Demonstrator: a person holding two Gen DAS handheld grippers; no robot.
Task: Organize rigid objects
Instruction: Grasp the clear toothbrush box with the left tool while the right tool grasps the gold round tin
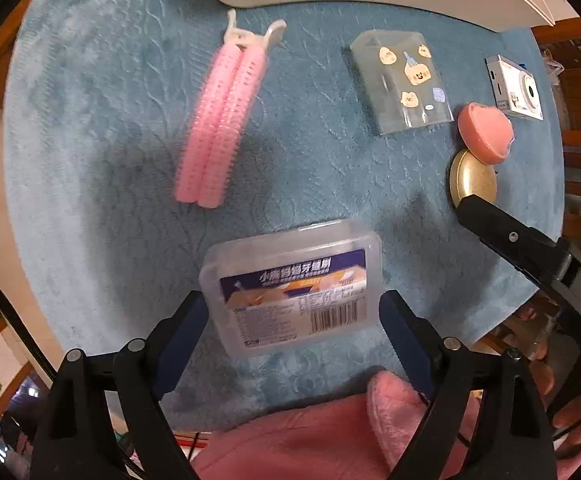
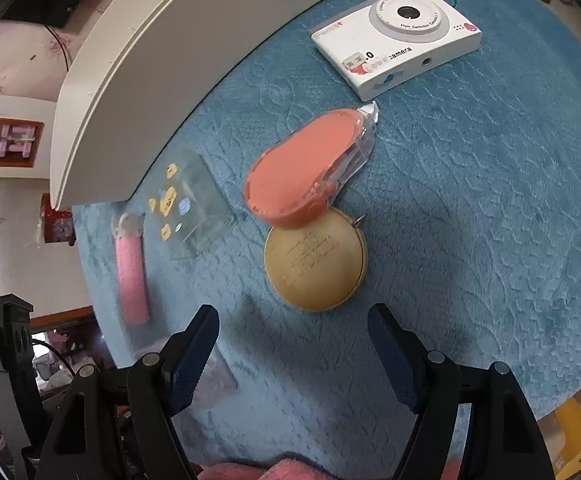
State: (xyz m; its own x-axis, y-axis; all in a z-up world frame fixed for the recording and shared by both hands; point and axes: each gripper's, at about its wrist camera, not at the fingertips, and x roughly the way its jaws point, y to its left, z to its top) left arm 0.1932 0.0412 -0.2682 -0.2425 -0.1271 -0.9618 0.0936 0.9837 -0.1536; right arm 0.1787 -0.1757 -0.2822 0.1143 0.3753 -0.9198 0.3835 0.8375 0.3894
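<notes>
A translucent plastic box [image 1: 290,284] with a blue printed label lies on the blue cloth [image 1: 90,160]. My left gripper [image 1: 293,298] points down over it, jaws wide, one finger beside each short end of the box, not pressing it. My right gripper [image 2: 292,312] is open and empty just in front of a round gold tin [image 2: 316,260]. One of its black fingers [image 1: 490,220] shows in the left wrist view, beside the gold tin [image 1: 472,178]. A salmon oval case [image 2: 306,168] in clear wrap leans on the tin's far edge.
A pink hair roller clip [image 1: 218,120] lies far left, a clear sticker packet [image 1: 402,80] mid-back, and a white toy camera [image 2: 398,36] far right. A white curved board [image 2: 170,60] borders the cloth at the back. A pink sleeve [image 1: 310,440] is at the near edge.
</notes>
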